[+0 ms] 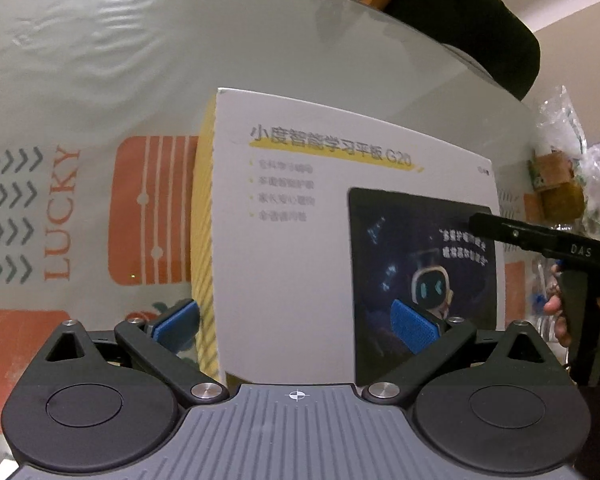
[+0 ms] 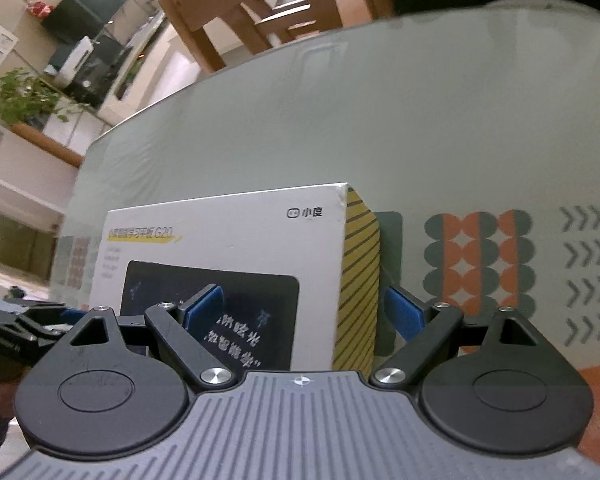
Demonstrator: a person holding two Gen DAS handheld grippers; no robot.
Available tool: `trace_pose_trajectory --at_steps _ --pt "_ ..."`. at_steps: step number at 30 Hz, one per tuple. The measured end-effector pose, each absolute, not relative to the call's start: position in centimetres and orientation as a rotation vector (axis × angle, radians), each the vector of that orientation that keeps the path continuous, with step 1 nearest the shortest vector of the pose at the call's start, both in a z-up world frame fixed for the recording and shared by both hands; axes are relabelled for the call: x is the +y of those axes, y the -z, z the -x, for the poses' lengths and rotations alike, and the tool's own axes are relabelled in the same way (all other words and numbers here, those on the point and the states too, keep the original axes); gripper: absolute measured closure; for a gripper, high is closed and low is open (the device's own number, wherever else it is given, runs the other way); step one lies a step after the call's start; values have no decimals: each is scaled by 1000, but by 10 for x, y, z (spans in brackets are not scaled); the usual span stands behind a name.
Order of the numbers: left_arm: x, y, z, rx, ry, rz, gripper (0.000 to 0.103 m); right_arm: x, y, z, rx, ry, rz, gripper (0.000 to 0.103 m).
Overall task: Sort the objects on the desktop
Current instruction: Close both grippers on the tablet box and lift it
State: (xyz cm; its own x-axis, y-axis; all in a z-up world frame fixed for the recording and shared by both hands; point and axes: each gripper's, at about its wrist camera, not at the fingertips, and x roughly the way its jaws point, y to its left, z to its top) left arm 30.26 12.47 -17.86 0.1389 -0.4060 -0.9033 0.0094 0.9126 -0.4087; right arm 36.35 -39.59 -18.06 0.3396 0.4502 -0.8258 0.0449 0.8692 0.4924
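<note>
A white tablet box point(image 1: 300, 248) with a tablet picture and yellow striped sides rests on the grey-green patterned tablecloth point(image 1: 100, 80). My left gripper point(image 1: 296, 322) is open wide at the box's near left corner. One blue pad point(image 1: 176, 320) sits outside the yellow side and the other pad point(image 1: 414, 326) is over the printed face. My right gripper point(image 2: 302, 312) is open wide at the near right corner of the box point(image 2: 236, 240). One pad point(image 2: 202, 308) is over the face and the other point(image 2: 404, 316) is outside the striped side point(image 2: 358, 280). I cannot tell whether any pad touches the box.
Clear plastic bags with brown items point(image 1: 560, 184) lie at the table's right edge. A hand point(image 1: 556, 308) holds the other tool's black handle there. A wooden chair point(image 2: 280, 12) stands beyond the far table edge. Shelves and a plant point(image 2: 24, 96) are further left.
</note>
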Motion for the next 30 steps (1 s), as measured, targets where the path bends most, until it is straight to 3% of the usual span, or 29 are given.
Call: trace_pose_trajectory --at_steps 15,30 --pt "121 200 -327 1478 364 393 0 -412 205 -384 1293 -428 -586 0" --pt "88 194 -324 1380 301 340 0 -393 193 -372 1254 -332 -559 0"
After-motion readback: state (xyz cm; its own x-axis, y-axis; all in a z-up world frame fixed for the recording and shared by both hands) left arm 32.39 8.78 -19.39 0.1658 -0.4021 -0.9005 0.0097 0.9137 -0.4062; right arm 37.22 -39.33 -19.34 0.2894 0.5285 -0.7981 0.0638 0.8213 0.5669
